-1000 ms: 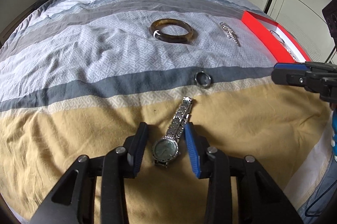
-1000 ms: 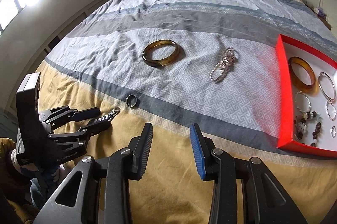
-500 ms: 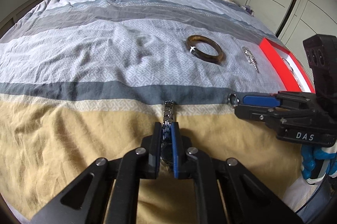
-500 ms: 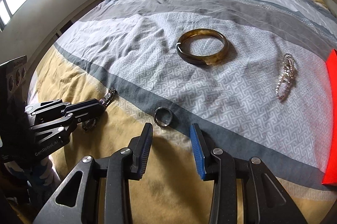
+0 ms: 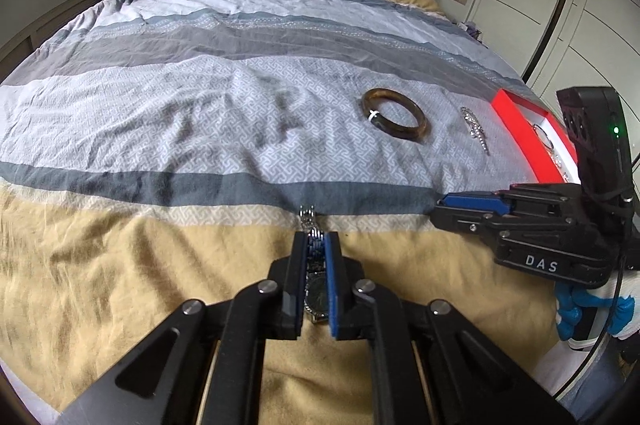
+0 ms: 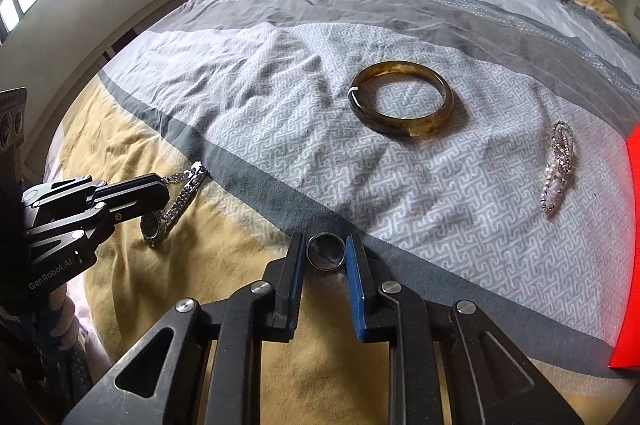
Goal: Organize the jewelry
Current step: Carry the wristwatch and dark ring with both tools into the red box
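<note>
- Our left tongs (image 5: 315,252) clamp the silver metal-link wristwatch (image 6: 173,205); its slack band could slip free.
- Our right tongs (image 6: 325,253), apart, straddle the dark metal ring (image 6: 326,251) right of the watch; closing could flick it away.

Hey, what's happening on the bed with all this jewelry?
A person is tidying jewelry with two handheld grippers. The left gripper is shut on a silver watch on the yellow stripe. The right gripper has its fingers on either side of a dark ring. A brown bangle and a sparkly bracelet lie loose on the bedspread, near the red box.
</note>
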A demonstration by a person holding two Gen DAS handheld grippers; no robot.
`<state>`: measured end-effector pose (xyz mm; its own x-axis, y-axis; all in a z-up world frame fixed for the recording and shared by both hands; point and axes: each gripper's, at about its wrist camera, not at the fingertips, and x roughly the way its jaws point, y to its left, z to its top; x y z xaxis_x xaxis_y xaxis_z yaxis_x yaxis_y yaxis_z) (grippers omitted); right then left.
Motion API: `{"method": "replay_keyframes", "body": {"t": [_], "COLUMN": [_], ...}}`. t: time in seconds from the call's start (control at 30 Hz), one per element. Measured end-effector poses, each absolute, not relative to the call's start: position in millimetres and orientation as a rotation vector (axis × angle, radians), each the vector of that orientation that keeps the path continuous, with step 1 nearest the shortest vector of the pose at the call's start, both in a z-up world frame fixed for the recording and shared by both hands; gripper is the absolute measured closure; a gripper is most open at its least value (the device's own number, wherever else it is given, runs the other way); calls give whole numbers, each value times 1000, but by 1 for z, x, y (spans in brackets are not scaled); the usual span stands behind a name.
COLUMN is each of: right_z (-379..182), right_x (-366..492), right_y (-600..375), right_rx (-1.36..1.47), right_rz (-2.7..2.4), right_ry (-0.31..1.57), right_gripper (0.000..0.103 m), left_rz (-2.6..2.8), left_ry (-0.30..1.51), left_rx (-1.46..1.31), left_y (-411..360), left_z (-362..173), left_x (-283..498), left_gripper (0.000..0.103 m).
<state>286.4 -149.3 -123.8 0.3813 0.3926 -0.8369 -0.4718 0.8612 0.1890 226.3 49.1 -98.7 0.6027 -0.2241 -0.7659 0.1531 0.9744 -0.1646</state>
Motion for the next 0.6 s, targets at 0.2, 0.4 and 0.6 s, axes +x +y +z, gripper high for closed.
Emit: {"method": "replay_keyframes", "body": {"t": [0.2,0.4,0.6], "right_z": [-112,-89,-60], "right_x": [275,256,234], "right_y": [-153,-169,-212], "right_rx": [-71,-46,-19], "right_rz": [564,555,497], "right_ry": [1028,991,943], "right_gripper": [83,83,83], "left_rz": [-218,-223,-271], "left_ry": [879,857,842], "left_rx": [-78,-51,-46], "left_y": [49,38,9], "left_z": [-83,-61,-37], "left_x": [221,212,203], "left_gripper": [95,95,95]}}
